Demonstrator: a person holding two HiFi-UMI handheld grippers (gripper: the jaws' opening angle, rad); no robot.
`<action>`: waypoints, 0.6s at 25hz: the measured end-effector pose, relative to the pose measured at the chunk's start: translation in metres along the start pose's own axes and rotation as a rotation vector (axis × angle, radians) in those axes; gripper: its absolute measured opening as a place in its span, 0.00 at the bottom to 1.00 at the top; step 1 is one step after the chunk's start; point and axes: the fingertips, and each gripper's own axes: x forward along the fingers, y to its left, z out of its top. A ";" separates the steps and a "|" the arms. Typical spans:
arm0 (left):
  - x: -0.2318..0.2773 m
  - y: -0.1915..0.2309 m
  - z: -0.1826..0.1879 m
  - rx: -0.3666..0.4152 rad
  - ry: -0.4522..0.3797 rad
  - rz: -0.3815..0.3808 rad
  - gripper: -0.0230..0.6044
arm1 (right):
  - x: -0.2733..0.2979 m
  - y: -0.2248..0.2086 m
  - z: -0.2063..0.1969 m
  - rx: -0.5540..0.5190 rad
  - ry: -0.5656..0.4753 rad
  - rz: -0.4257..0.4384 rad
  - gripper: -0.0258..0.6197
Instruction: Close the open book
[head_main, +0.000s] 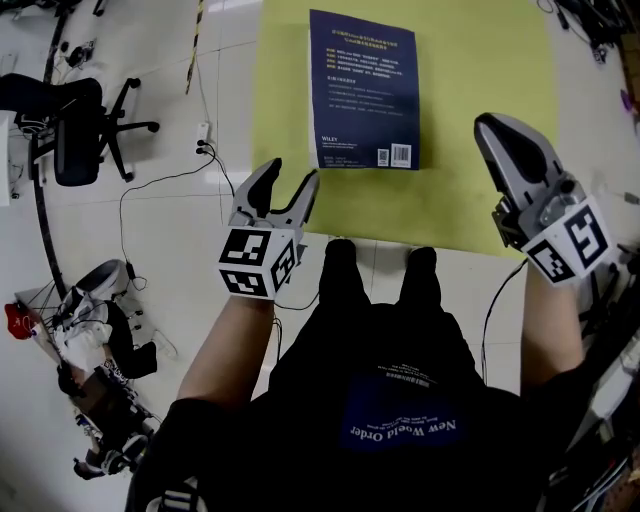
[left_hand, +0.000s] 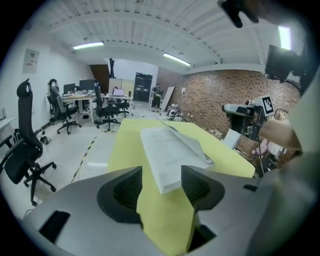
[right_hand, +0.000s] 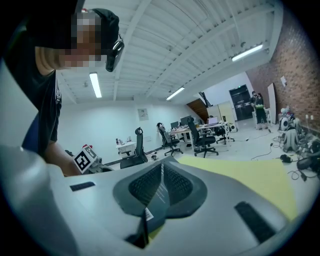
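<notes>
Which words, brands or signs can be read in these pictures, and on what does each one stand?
"WILEY": back cover of the dark blue rectangular book.
"New World Order": the person's black shirt, seen upside down.
The book's other lines and barcode digits: too small to read.

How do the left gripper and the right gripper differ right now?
The left gripper has its jaws apart; the right gripper has them together. The left gripper sits by the book's near left corner, the right gripper off to the book's right. Both carry marker cubes, and neither touches the book.
</notes>
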 end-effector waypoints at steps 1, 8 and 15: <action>-0.006 0.004 0.007 0.010 -0.017 0.007 0.41 | -0.002 0.000 0.002 0.005 -0.002 -0.004 0.02; -0.055 -0.032 0.084 0.105 -0.210 -0.098 0.41 | -0.040 0.002 0.042 0.008 -0.038 -0.063 0.02; -0.091 -0.090 0.170 0.165 -0.387 -0.286 0.41 | -0.094 0.002 0.104 -0.014 -0.058 -0.161 0.02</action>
